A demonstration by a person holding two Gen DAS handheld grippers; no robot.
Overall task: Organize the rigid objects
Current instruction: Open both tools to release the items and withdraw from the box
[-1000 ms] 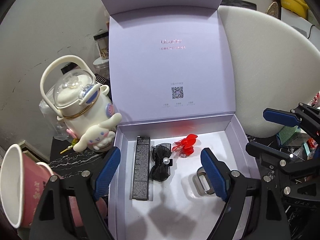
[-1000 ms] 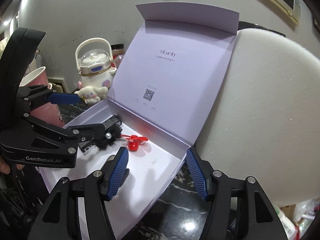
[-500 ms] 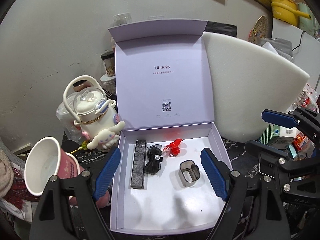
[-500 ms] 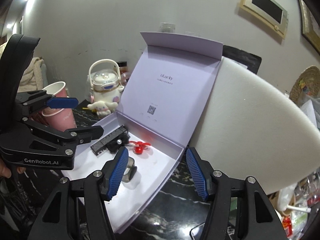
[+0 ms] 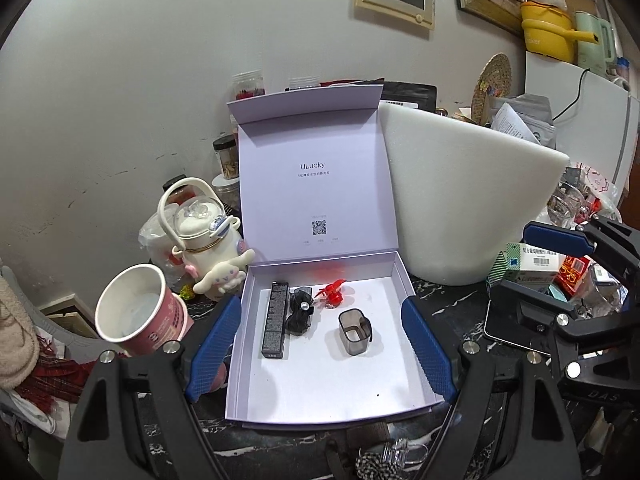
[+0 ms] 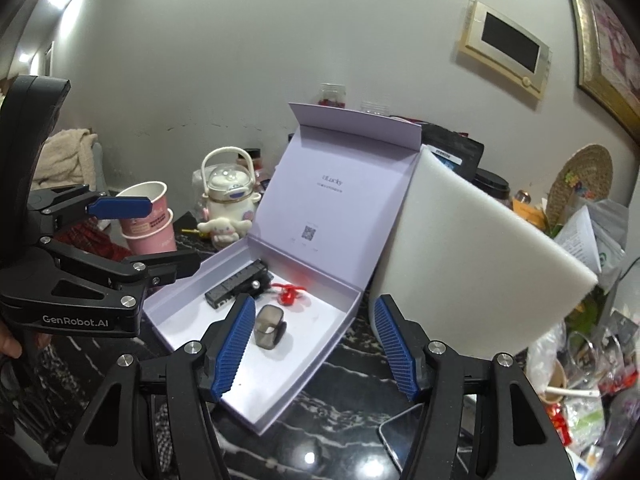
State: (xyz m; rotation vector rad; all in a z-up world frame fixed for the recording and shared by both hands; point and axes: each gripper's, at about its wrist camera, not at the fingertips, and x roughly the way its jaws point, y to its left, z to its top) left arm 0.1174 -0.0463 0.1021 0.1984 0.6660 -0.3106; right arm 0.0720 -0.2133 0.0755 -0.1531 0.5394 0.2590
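Left wrist view gives me the white foam block [image 5: 460, 200] at two o'clock, leaning beside the lavender box [image 5: 320, 400], which lies open at centre on the dark marble surface [image 5: 460, 300]. My left tongs [image 5: 320, 350] stand wide apart with nothing between the pads. My right tongs [image 6: 314, 346] are parted too and grip nothing. Inside the box I see a long black carton [image 5: 275, 320], at its three o'clock a black bow clip [image 5: 300, 312], then a smoky square cup [image 5: 354, 332] and a red clip [image 5: 332, 294].
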